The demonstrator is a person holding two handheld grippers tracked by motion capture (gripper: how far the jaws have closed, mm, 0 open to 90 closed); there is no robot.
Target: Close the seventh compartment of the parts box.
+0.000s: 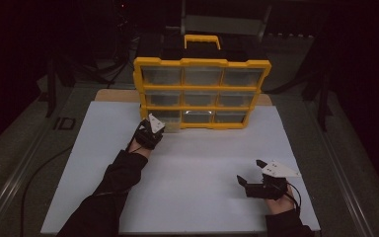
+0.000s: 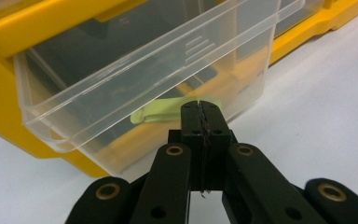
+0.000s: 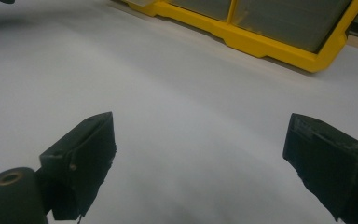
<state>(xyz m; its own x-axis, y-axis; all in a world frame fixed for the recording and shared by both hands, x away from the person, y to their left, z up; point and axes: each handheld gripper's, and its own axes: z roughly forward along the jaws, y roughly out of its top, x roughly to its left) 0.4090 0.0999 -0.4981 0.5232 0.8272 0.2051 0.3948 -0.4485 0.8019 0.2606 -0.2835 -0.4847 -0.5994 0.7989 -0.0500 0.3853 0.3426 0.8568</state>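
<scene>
With the clear drawer [image 2: 144, 88] pulled partway out of the yellow organizer [image 1: 201, 91] at its bottom-left slot, the left hand-held gripper [image 2: 200, 108] is kept fully closed, empty, at its front wall. The right hand-held gripper [image 3: 200, 154] is parked wide open over the tabletop [image 1: 202, 163].

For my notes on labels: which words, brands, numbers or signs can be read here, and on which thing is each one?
None can be read. The yellow organiser, its clear drawer and the white table board bear no legible text.
</scene>
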